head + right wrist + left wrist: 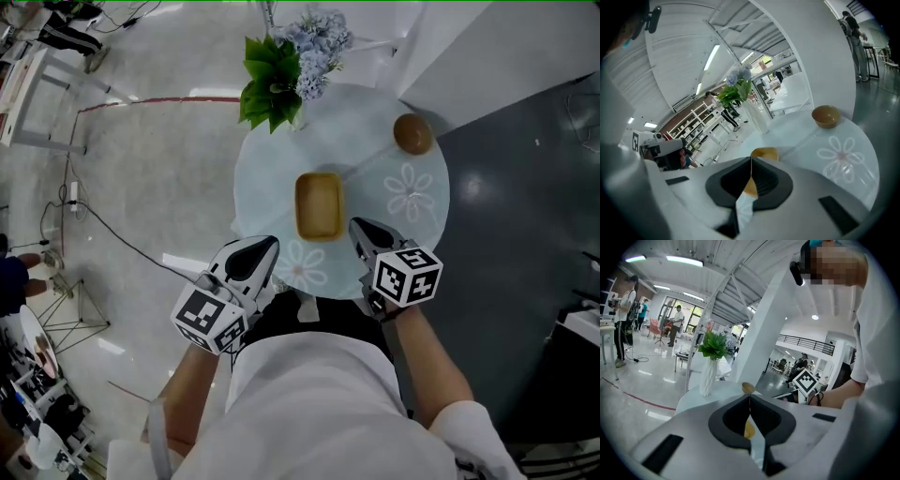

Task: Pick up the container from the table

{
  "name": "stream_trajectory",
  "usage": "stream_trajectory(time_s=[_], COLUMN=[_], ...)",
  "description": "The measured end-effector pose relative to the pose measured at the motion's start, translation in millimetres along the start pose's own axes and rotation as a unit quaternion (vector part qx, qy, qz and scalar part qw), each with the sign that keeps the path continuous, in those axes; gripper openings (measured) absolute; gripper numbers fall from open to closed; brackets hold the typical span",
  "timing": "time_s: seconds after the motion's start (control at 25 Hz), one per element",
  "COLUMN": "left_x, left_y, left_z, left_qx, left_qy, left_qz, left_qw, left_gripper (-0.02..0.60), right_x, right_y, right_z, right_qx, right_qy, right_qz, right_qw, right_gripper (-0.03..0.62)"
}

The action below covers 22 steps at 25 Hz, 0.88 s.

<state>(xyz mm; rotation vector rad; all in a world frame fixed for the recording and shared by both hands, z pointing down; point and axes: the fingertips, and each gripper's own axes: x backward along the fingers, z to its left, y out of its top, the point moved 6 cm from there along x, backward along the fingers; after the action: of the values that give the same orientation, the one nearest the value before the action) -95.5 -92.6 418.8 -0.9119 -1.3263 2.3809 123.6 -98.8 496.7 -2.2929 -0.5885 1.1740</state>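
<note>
Head view puts the container (318, 206) on the bench (267, 183), just ahead of and between my left tongs (266, 247) and right tongs (360, 229) — both pressed together, empty. I'd part the right pair first, then straddle the near rim squarely before closing.

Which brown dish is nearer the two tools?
The rectangular tray, just ahead of the left tool and right tool; the round bowl sits farther off, to the right.
</note>
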Motion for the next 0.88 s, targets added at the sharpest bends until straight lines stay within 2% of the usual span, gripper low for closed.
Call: stream_trajectory(time_s=[0.36,0.88], left_x=[-12.9,-24.3], left_y=[-11.8,-26.3], left_z=[4.7,19.7], left_qx=[0.025,0.052], left_qy=[0.038,0.056], left_qz=[0.007,0.018], left_qw=[0.999,0.9969], left_gripper=[0.021,0.021], right_x=[-40.6,-73.8], right_y=[-1.8,-12.7], right_z=[-34.8,-57.4], right_qx=[0.012,0.013], right_qy=[-0.01,-0.023], right_qz=[0.042,0.086], right_qw=[0.999,0.996], right_gripper=[0.025,0.028])
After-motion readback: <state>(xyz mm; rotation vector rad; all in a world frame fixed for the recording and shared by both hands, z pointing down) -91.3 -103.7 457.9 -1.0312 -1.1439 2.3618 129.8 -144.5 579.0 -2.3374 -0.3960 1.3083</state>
